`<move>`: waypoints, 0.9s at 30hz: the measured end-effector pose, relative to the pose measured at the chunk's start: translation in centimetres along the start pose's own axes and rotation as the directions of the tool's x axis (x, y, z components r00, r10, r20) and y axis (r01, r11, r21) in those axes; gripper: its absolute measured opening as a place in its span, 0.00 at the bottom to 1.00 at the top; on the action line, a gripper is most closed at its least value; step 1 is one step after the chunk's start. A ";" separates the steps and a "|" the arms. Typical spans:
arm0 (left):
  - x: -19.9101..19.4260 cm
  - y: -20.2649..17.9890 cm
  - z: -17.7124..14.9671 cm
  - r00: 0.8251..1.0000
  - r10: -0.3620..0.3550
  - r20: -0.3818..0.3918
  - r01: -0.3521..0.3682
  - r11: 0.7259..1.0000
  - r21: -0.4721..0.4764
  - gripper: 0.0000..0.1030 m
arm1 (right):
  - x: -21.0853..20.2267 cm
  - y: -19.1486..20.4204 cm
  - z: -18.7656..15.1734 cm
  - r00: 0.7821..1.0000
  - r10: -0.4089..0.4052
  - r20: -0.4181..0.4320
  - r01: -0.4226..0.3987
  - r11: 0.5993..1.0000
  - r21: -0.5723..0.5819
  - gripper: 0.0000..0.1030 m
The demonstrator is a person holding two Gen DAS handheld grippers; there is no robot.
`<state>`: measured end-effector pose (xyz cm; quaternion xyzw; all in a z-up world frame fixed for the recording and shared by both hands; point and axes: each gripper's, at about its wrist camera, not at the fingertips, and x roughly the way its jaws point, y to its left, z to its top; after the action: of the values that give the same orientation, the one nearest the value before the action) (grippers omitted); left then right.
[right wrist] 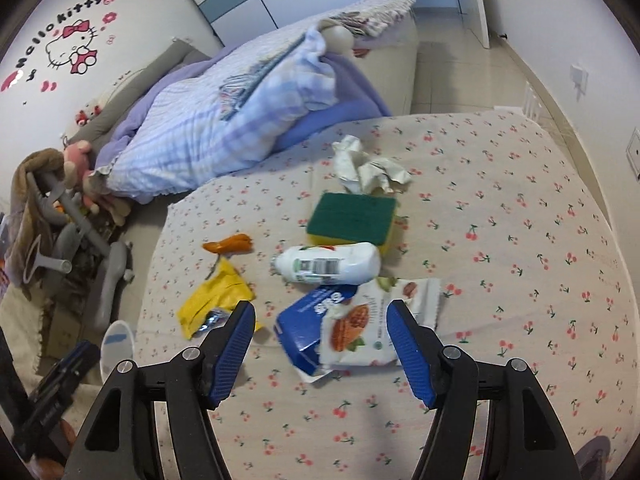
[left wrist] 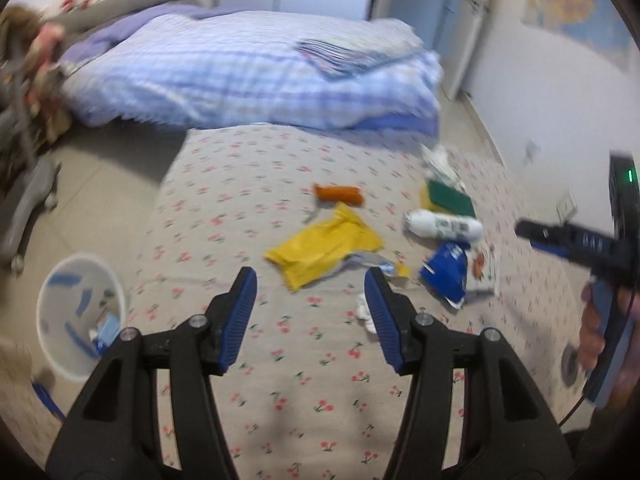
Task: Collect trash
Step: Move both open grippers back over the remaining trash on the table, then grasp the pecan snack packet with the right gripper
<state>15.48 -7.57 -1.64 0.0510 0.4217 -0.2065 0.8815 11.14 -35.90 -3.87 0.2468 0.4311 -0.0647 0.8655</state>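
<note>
Above cherry-print bed (right wrist: pixel 520 220): left tool (left wrist: pixel 310 312), right tool (right wrist: pixel 322 344) both spread, gripping nothing.

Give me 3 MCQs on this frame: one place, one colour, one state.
1. Where is the waste bin?
A. on the bed
B. on the floor beside the bed
C. on the quilt

2. What colour is the top of the sponge?
A. green
B. red
C. black

3. What is the right tool doing?
A. clamping the bottle
B. clamping the sponge
C. open, holding nothing

Key: B, the bin stands off the bed's edge; A, green pad over yellow; C, nothing is pinched between its jaws.
</note>
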 end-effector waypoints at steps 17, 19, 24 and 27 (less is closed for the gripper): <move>8.8 -5.3 -0.2 0.977 0.056 -0.204 -0.018 0.983 0.184 0.56 | 7.4 -6.9 0.1 0.968 -0.113 -0.222 0.135 0.987 0.086 0.68; 8.8 -5.1 -0.1 0.977 0.062 -0.204 -0.026 0.984 0.177 0.56 | 8.3 -7.1 -0.3 0.963 -0.086 -0.256 0.114 0.989 0.094 0.64; 9.0 -3.6 0.8 0.979 0.096 -0.181 -0.067 0.985 0.159 0.56 | 8.0 -6.0 -0.4 0.968 -0.074 -0.241 0.096 0.992 0.081 0.30; 9.9 -2.4 1.1 0.970 0.153 -0.187 -0.119 0.976 0.181 0.56 | 6.7 -5.1 -0.1 0.975 -0.079 -0.209 0.095 0.993 0.071 0.22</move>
<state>20.81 -13.19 -8.32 0.1748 0.4847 -0.1741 0.8392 13.55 -39.59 -11.07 0.2677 0.5257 -0.0941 0.8020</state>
